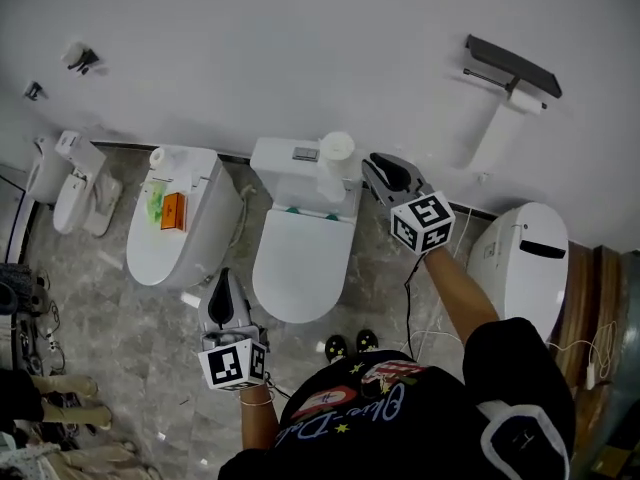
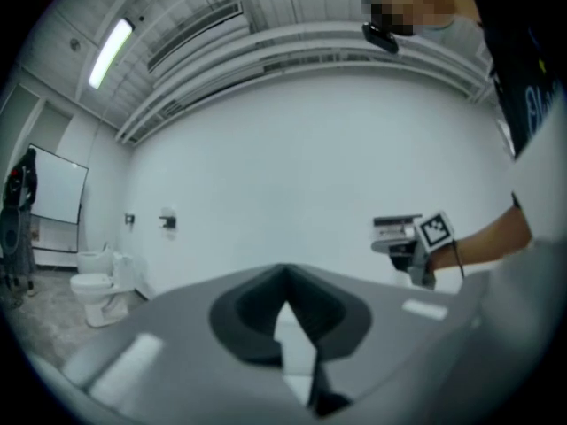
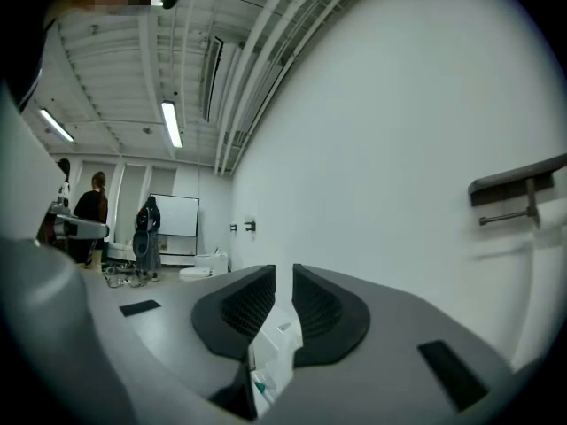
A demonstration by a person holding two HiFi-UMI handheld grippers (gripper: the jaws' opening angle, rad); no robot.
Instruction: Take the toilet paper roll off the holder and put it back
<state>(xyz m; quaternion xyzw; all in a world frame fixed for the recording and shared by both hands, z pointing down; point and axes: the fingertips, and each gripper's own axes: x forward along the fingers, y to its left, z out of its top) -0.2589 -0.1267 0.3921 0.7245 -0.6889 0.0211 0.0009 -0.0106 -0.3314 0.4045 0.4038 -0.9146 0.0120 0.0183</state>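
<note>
High on the white wall at the right, a dark flat-topped holder with a chrome bar (image 1: 512,65) carries the white toilet paper roll (image 1: 527,101), a strip of paper hanging from it down the wall. Neither claw touches it. The right gripper (image 1: 372,165) hangs over the tank of the white middle toilet (image 1: 300,258), just beside a white cylinder (image 1: 337,151) standing on that tank and well apart from the holder; its jaws stand a narrow gap apart with nothing between the pads. The left gripper (image 1: 224,276) is low, between the middle toilet and the white left toilet (image 1: 200,238), its jaw tips together and empty. An orange box (image 1: 173,211) and something green lie on the left toilet's lid. A third white toilet with a dark slot (image 1: 530,258) stands under the holder, and thin cables (image 1: 420,313) run over the grey marble floor (image 1: 120,318). The right gripper view cuts the holder off at its edge and blurs the roll. Script lettering on the person's black shirt (image 1: 350,408) is upside down and cannot be read surely.
</note>
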